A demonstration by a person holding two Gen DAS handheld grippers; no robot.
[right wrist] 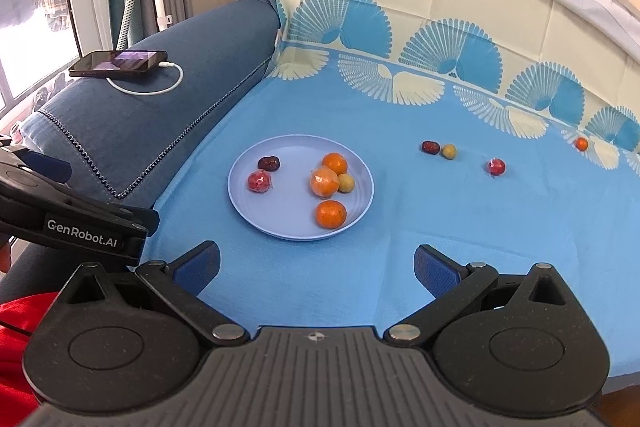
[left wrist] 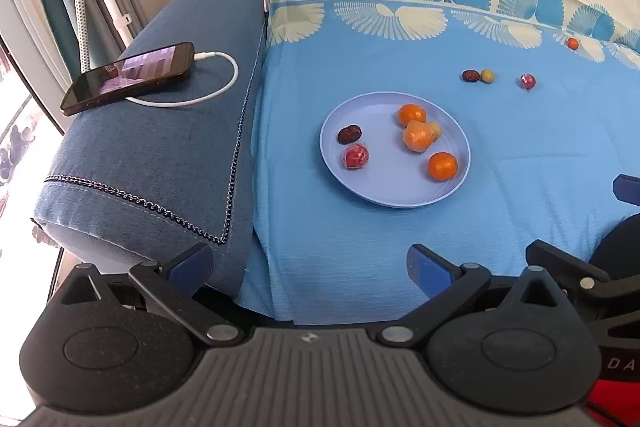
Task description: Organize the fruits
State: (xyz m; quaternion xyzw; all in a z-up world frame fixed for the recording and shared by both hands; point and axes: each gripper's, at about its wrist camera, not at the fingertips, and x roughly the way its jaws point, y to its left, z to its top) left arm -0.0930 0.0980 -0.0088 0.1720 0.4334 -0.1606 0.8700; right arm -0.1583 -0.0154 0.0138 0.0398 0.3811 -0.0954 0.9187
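Note:
A pale blue plate (left wrist: 372, 187) (right wrist: 256, 215) lies on the blue cloth. It holds three oranges (left wrist: 442, 166) (right wrist: 331, 214), a small yellow fruit (right wrist: 346, 183), a dark date (left wrist: 349, 134) (right wrist: 268, 163) and a red wrapped fruit (left wrist: 355, 156) (right wrist: 259, 182). Beyond the plate on the cloth lie a dark date (left wrist: 471, 75) (right wrist: 430, 147), a yellow fruit (left wrist: 487, 75) (right wrist: 449, 151), a red wrapped fruit (left wrist: 527, 81) (right wrist: 496, 167) and a small orange fruit (left wrist: 573, 43) (right wrist: 581, 143). My left gripper (left wrist: 310, 263) and right gripper (right wrist: 316, 267) are both open and empty, short of the plate.
A blue sofa armrest (left wrist: 160, 147) (right wrist: 160, 115) on the left carries a phone (left wrist: 128, 78) (right wrist: 118, 63) with a white charging cable. The patterned cloth rises up the sofa back (right wrist: 440, 7). The left gripper's body (right wrist: 72, 223) shows at the right wrist view's left edge.

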